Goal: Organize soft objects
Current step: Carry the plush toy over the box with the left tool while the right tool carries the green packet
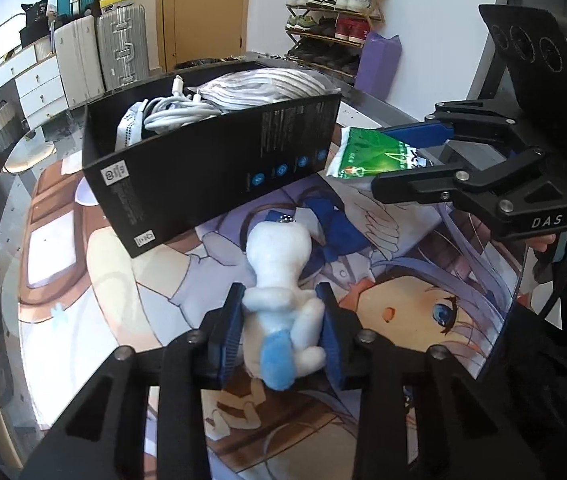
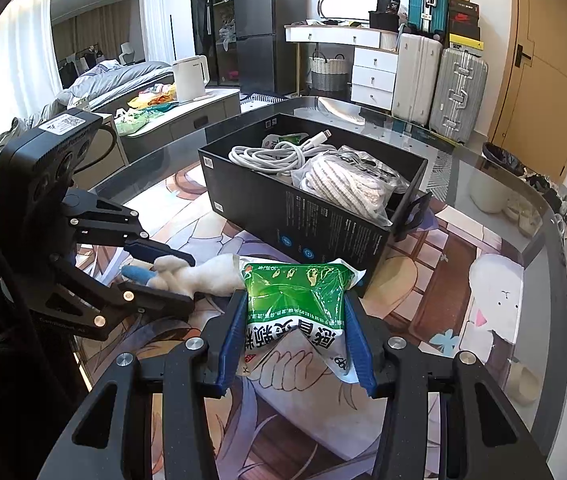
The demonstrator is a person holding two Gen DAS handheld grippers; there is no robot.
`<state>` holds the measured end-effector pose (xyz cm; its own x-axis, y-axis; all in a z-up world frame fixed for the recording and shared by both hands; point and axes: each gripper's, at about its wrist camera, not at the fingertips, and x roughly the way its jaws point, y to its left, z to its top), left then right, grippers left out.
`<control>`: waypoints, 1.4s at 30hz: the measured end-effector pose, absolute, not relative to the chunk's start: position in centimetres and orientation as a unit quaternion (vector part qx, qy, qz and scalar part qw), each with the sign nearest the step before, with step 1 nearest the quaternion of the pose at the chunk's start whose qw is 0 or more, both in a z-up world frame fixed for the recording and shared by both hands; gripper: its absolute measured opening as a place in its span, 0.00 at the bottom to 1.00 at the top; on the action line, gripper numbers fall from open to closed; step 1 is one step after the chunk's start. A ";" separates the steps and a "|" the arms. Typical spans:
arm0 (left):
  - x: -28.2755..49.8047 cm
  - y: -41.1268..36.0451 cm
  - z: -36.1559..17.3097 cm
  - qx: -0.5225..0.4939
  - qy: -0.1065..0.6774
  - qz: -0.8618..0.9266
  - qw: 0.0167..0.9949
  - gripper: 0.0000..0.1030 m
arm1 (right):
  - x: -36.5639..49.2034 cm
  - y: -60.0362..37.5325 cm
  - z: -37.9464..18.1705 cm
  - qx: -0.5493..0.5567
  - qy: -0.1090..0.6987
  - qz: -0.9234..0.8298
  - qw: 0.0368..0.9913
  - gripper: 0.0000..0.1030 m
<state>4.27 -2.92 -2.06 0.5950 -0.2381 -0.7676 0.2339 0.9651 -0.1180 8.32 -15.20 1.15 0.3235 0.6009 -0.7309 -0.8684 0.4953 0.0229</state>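
My left gripper (image 1: 281, 308) is shut on a white plush toy (image 1: 283, 280) with a blue tail, held just above the printed mat. The toy also shows in the right wrist view (image 2: 199, 272). My right gripper (image 2: 293, 312) is shut on a green and white soft packet (image 2: 297, 304), also seen in the left wrist view (image 1: 371, 154), right of the box. A black open box (image 1: 211, 172) stands ahead, holding a white cable (image 2: 267, 156), a striped bagged cloth (image 2: 343, 180) and a packet.
The printed anime mat (image 1: 423, 300) covers a glass table (image 2: 503, 184). Suitcases (image 2: 435, 84), a white drawer unit (image 2: 371, 76), a shoe rack (image 1: 331, 20) and a wooden door (image 1: 203, 8) stand around the room.
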 end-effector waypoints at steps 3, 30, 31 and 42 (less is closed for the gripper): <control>4.1 -2.8 -1.7 -0.006 0.424 -0.135 0.895 0.33 | 8.3 -15.3 1.3 -0.191 0.347 0.465 0.792 0.46; 2.5 1.7 4.2 -0.059 0.333 -0.098 0.936 0.33 | 8.0 -17.8 5.8 -0.103 0.280 0.468 0.832 0.46; 2.4 2.0 4.4 -0.060 0.331 -0.096 0.937 0.33 | 7.9 -17.8 5.9 -0.102 0.277 0.466 0.834 0.46; 3.2 4.2 5.6 -0.085 0.312 -0.032 0.946 0.33 | 8.9 -18.4 7.5 -0.074 0.268 0.441 0.853 0.46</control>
<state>3.20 4.20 5.57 0.8028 -0.1142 -0.5853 0.0077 0.9834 -0.1813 8.93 -18.39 7.55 0.4670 0.7139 -0.5217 -0.7929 0.5993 0.1103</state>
